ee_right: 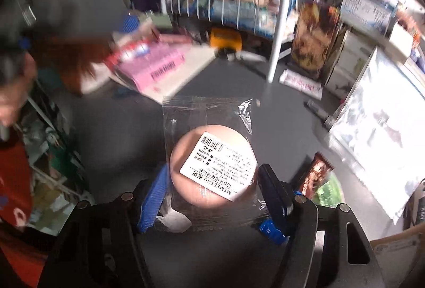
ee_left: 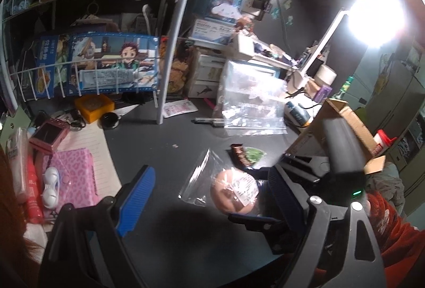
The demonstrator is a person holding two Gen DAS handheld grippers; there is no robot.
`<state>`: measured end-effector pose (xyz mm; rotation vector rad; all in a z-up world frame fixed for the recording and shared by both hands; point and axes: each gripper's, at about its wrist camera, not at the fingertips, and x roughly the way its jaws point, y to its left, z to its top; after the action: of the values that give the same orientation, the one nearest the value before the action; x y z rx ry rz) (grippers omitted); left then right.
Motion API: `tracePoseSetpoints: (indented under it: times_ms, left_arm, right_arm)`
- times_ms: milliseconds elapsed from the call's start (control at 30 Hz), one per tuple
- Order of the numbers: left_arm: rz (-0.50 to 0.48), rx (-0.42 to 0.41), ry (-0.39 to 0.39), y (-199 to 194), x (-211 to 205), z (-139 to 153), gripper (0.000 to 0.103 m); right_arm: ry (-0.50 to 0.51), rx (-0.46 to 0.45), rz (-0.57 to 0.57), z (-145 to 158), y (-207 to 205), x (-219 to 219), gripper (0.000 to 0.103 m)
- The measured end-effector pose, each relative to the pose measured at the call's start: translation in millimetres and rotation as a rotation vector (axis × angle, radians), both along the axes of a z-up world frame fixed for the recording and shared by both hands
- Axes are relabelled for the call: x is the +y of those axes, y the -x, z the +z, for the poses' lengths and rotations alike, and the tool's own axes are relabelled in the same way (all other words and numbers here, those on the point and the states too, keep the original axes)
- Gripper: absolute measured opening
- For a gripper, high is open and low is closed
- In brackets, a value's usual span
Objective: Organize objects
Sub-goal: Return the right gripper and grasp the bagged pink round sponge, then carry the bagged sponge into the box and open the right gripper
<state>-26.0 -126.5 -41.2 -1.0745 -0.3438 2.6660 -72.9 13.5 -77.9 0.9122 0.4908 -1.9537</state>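
A pink round powder puff in a clear plastic bag (ee_right: 212,168) with a white label sits between my right gripper's (ee_right: 215,192) blue-padded fingers, which close on the bag's lower part and hold it over the dark desk (ee_right: 127,133). The same bagged puff shows in the left wrist view (ee_left: 233,192), held by the right gripper (ee_left: 268,208) from the right. My left gripper (ee_left: 212,197) is open and empty, its left finger (ee_left: 136,204) well left of the puff.
A brown snack bar (ee_left: 240,156) and green packet (ee_left: 255,153) lie on the desk. Clear zip bags (ee_left: 249,101), a cardboard box (ee_left: 345,128), a wire rack post (ee_left: 170,54), orange box (ee_left: 93,107), pink notebook (ee_left: 74,176) and camera (ee_left: 49,135) surround it.
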Motion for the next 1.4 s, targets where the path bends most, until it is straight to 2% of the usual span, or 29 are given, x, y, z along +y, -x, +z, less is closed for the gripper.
tracePoseSetpoints:
  times_ms: [167,333,367,467,667,800,1067,1200,1233,1300,1333,1400]
  left_arm:
    - [-0.038,0.039,-0.029,-4,21,16,0.085]
    - [-0.106,0.092,-0.082,-1,50,37,0.083]
    - [-0.128,0.102,-0.096,2,59,42,0.081]
    - [-0.184,0.120,-0.123,10,85,55,0.066]
    - [-0.296,0.127,-0.115,40,148,72,0.043]
    - [-0.365,0.105,-0.107,64,193,74,0.040]
    - [-0.469,0.034,-0.093,103,267,63,0.040]
    - [-0.497,0.002,-0.084,115,285,54,0.040]
    - [-0.501,-0.003,-0.077,115,287,53,0.042]
    - [-0.494,-0.007,-0.049,117,292,51,0.060]
    - [-0.484,-0.003,-0.038,118,293,51,0.073]
    - [-0.473,0.009,-0.037,116,289,53,0.076]
  right_arm:
    - [0.124,0.066,-0.017,57,-21,26,0.065]
    - [0.195,0.088,-0.058,92,-27,59,0.065]
    - [0.205,0.097,-0.069,98,-27,67,0.065]
    - [0.219,0.139,-0.100,112,-27,94,0.065]
    - [0.233,0.156,-0.186,125,-14,152,0.065]
    - [0.245,0.142,-0.266,126,-3,194,0.065]
    - [0.216,0.090,-0.389,116,20,258,0.065]
    - [0.181,0.069,-0.420,110,28,272,0.065]
    - [0.173,0.067,-0.423,109,28,274,0.066]
    - [0.141,0.068,-0.432,106,28,275,0.068]
    - [0.124,0.076,-0.439,105,29,275,0.073]
    - [0.103,0.102,-0.454,104,27,277,0.078]
